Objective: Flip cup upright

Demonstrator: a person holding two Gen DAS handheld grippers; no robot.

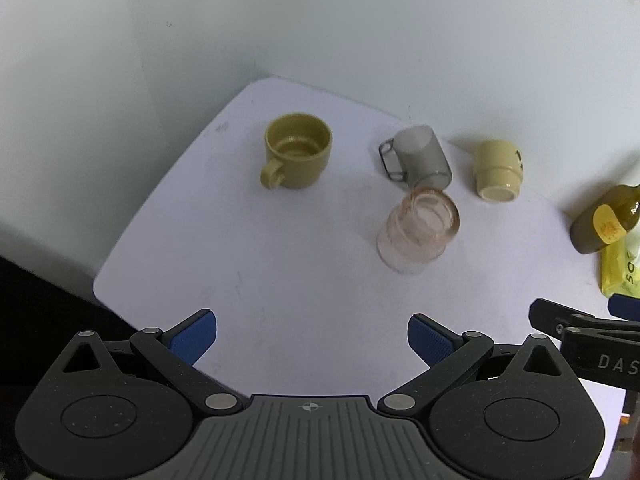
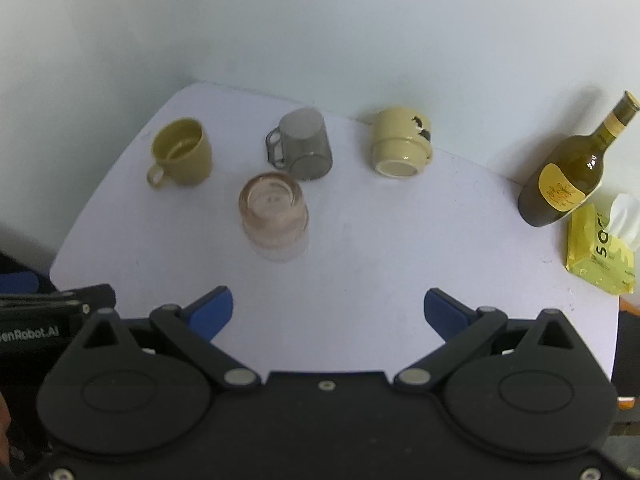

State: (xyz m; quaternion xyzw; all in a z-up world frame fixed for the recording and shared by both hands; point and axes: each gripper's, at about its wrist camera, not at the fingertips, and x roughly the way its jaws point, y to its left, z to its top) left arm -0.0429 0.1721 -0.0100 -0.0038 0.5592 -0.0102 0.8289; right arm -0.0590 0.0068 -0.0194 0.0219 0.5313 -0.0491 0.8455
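Note:
On the white table (image 1: 280, 272) stand several cups. An olive mug (image 1: 296, 156) (image 2: 182, 152) stands upright at the left. A grey translucent mug (image 1: 420, 158) (image 2: 304, 144), a clear pinkish glass (image 1: 418, 230) (image 2: 276, 214) and a cream mug (image 1: 498, 170) (image 2: 400, 146) stand upside down. My left gripper (image 1: 312, 340) is open and empty over the near table edge. My right gripper (image 2: 328, 312) is open and empty, also near the front edge; part of it shows in the left wrist view (image 1: 584, 332).
A dark olive bottle (image 2: 568, 176) (image 1: 604, 220) and a yellow tissue pack (image 2: 600, 252) (image 1: 620, 268) stand at the right. A pale wall runs behind the table. The table edge drops off at the left.

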